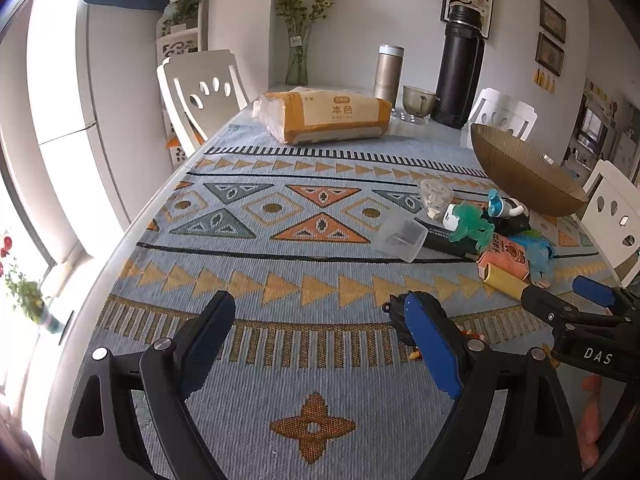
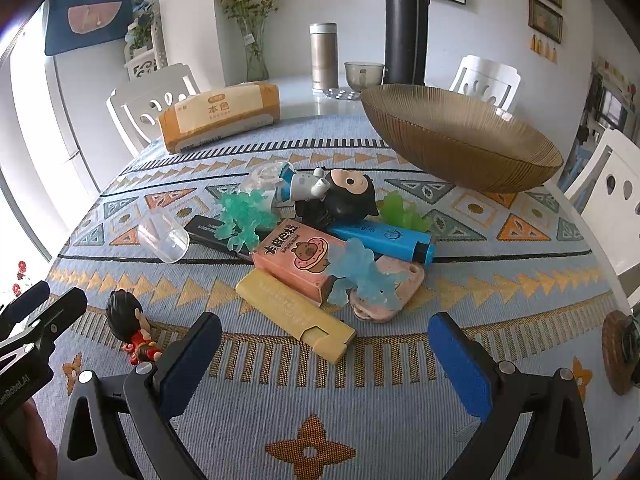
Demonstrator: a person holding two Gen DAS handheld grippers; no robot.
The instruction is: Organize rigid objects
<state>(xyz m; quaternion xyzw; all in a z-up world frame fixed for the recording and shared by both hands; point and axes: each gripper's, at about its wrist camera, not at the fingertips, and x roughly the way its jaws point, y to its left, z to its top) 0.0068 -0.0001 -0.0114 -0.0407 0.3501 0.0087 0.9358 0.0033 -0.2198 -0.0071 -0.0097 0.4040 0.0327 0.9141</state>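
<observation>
patterned tablecloth (image 1: pixel 280 264) fills the left wrist view; left gripper (image 1: pixel 320 332) gapes wide, empty; clutter pile at 2 o'clock. right wrist view: right gripper (image 2: pixel 324 344) wide open, empty; yellow case (image 2: pixel 294 314) nearest, at 12 o'clock, long axis 10-to-4.

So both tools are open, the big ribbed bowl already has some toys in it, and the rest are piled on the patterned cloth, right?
Not quite. The right wrist view shows the ribbed bowl holding nothing. The rest stands: the left tool and right tool are open, and the toys, such as the pink box, are piled on the patterned cloth.
</observation>
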